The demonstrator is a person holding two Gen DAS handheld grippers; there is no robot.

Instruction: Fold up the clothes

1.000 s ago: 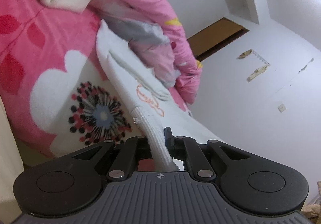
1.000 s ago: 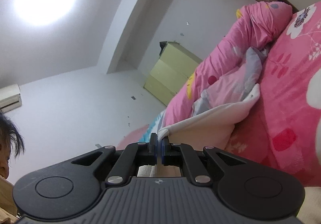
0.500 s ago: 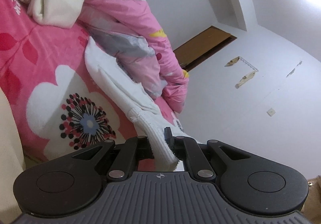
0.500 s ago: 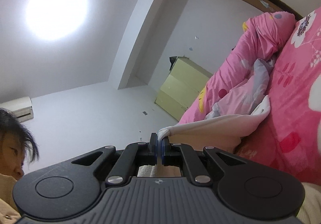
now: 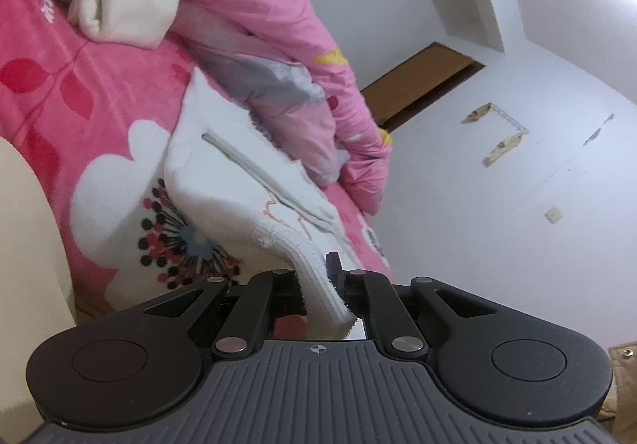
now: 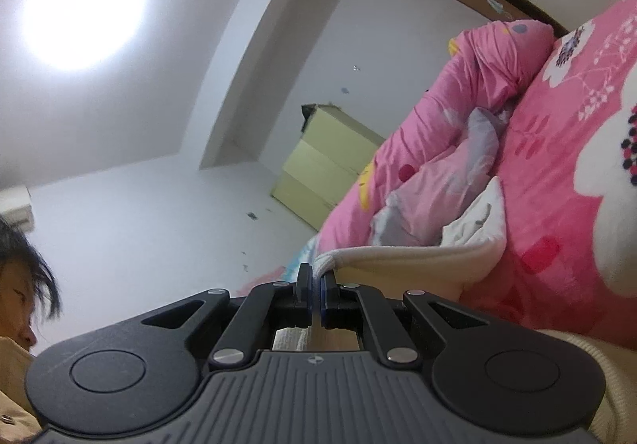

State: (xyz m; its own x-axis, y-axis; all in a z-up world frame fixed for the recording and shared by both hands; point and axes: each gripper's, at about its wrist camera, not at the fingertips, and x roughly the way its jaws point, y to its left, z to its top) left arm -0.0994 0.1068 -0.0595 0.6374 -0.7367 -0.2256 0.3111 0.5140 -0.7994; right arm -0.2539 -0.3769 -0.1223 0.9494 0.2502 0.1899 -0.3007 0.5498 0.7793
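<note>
The white knitted sweater with a ribbed hem [image 5: 254,181] stretches from both clamped jaws away over the pink flowered bed [image 5: 79,94]: left gripper [image 5: 318,281] pinches the hem, right gripper [image 6: 316,281] another edge.

You have a white knit garment [image 5: 239,181] with orange stitched lettering and a grey drawstring, its ribbed hem lifted off the pink flowered blanket [image 5: 79,94]; from the right wrist view its cream edge [image 6: 418,257] stretches taut.
</note>
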